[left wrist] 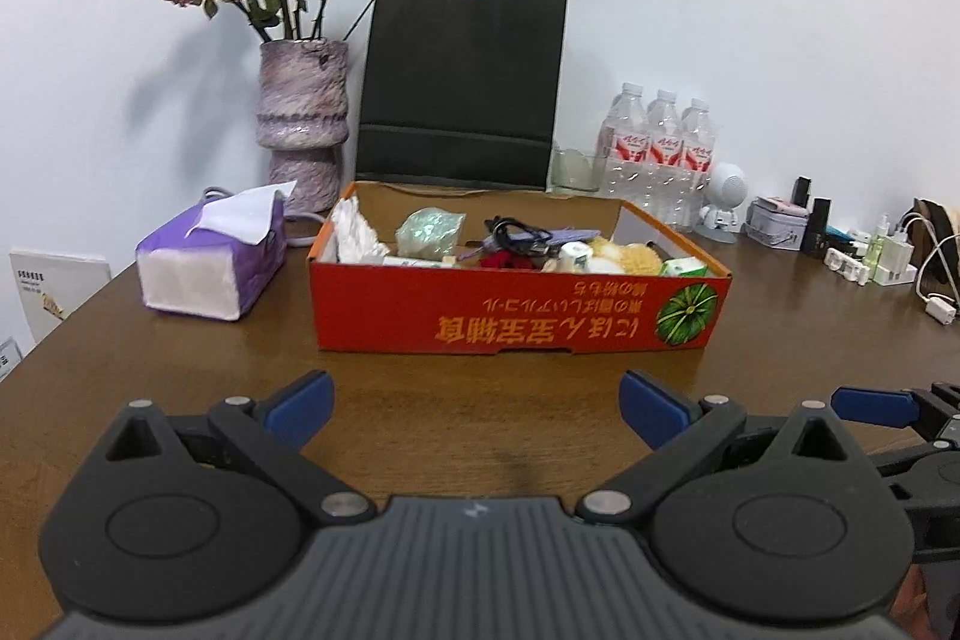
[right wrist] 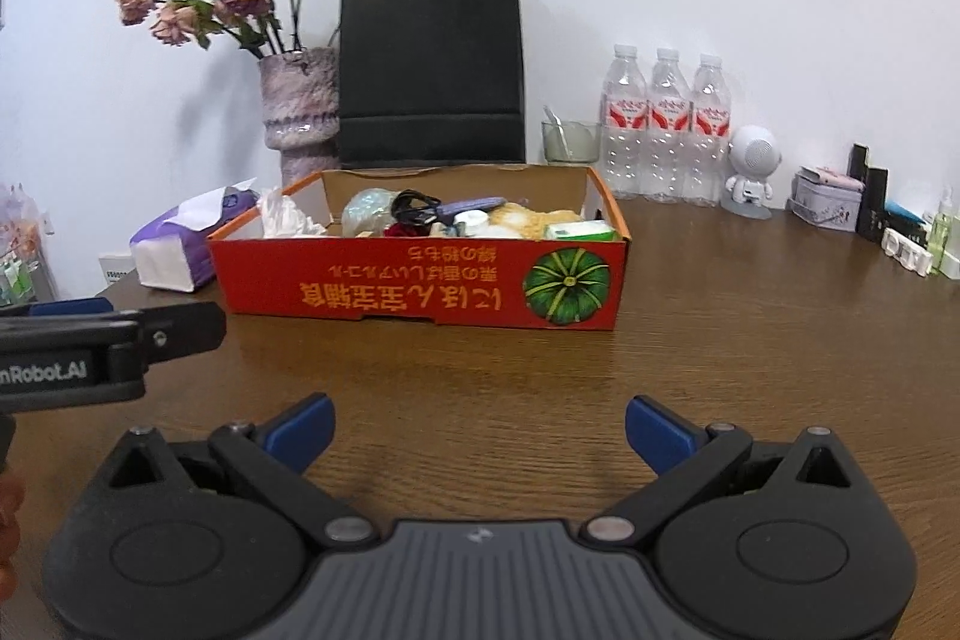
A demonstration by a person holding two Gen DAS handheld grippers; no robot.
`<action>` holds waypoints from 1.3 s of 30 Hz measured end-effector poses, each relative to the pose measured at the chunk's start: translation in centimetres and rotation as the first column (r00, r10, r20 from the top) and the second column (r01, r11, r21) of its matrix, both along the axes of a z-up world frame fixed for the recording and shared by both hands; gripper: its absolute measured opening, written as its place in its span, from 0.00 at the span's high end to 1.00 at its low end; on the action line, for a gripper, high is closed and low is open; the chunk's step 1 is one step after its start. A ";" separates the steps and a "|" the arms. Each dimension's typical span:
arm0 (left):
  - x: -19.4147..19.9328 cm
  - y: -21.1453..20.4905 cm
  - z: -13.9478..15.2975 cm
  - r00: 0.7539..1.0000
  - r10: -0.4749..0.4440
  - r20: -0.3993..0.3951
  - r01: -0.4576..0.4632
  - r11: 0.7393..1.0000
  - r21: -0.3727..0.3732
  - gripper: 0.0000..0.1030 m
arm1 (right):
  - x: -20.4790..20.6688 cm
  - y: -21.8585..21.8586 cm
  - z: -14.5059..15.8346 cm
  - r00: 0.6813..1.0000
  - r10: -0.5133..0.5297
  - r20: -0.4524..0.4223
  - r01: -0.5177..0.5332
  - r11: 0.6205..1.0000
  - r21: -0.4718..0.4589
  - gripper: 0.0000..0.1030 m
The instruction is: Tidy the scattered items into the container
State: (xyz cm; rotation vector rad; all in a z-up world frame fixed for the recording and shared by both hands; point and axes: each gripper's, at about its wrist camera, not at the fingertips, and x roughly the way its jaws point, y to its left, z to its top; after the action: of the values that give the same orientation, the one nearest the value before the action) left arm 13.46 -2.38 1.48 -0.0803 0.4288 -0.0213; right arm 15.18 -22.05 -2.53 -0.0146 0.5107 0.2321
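Note:
A red cardboard box (left wrist: 516,310) with a pumpkin picture stands on the brown table, also in the right wrist view (right wrist: 420,289). It holds several items: white tissue (left wrist: 354,235), a greenish bag (left wrist: 429,232), a black cable (left wrist: 510,235), a yellow plush (left wrist: 624,256) and a green carton (left wrist: 684,268). My left gripper (left wrist: 477,409) is open and empty, held back from the box's front. My right gripper (right wrist: 480,430) is open and empty too, beside the left one (right wrist: 108,340).
A purple tissue pack (left wrist: 210,262) lies left of the box. Behind it stand a vase of dried roses (left wrist: 303,124), a black paper bag (left wrist: 462,94), a glass (left wrist: 576,169) and three water bottles (left wrist: 660,160). A white speaker figure (left wrist: 726,202), small boxes and chargers (left wrist: 870,256) line the right.

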 end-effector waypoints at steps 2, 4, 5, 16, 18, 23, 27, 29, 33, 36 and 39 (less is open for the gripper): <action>-0.1 0.1 -0.5 1.000 0.009 0.001 -0.009 1.000 0.000 0.00 | -0.2 0.5 -0.3 1.000 0.007 0.007 -0.007 1.000 -0.007 0.00; -0.1 0.2 -0.9 1.000 0.021 -0.004 -0.021 1.000 0.006 0.00 | -0.2 0.8 -0.6 1.000 0.015 0.009 -0.015 1.000 -0.011 0.00; -0.1 0.2 -1.2 1.000 0.027 -0.005 -0.027 1.000 0.011 0.00 | -0.2 1.0 -0.7 1.000 0.015 0.010 -0.015 1.000 -0.011 0.00; -0.3 0.2 -2.4 0.998 0.048 0.039 -0.050 0.998 0.039 0.00 | -0.1 1.5 -1.6 0.998 0.002 0.057 0.000 0.999 -0.034 0.00; -0.3 0.1 -2.4 0.997 0.056 0.058 -0.059 0.997 0.058 0.00 | -0.1 1.5 -1.7 0.998 -0.005 0.060 0.008 0.999 -0.040 0.00; -0.3 0.5 -2.6 0.995 0.074 0.066 -0.077 0.996 0.048 0.00 | 0.3 1.3 -2.0 0.998 -0.031 0.054 0.033 0.999 -0.033 0.00; -0.2 0.9 -2.6 0.994 0.094 0.062 -0.097 0.995 0.040 0.00 | 0.1 1.2 -1.9 0.996 -0.045 0.073 0.047 0.999 -0.023 0.00; -0.1 0.9 -2.6 0.993 0.097 0.060 -0.099 0.994 0.043 0.00 | -0.1 1.1 -1.8 0.995 -0.054 0.085 0.056 0.998 -0.022 0.00; -0.2 0.7 -2.7 0.993 0.101 0.065 -0.104 0.993 0.052 0.00 | 0.1 0.9 -1.8 0.995 -0.065 0.079 0.067 0.998 -0.019 0.00; -0.2 0.6 -2.7 0.993 0.105 0.060 -0.109 0.992 0.060 0.00 | 0.0 0.9 -1.8 0.994 -0.069 0.085 0.071 0.997 -0.019 0.00; 0.0 0.5 -2.8 0.993 0.107 0.053 -0.110 0.992 0.064 0.00 | -0.1 0.9 -1.8 0.993 -0.073 0.090 0.075 0.997 -0.018 0.00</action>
State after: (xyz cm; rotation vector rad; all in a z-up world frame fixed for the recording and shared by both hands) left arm 13.42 -1.86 -1.28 -0.0373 0.3751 0.0977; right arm 15.09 -21.19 -4.31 -0.0267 0.4243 0.1523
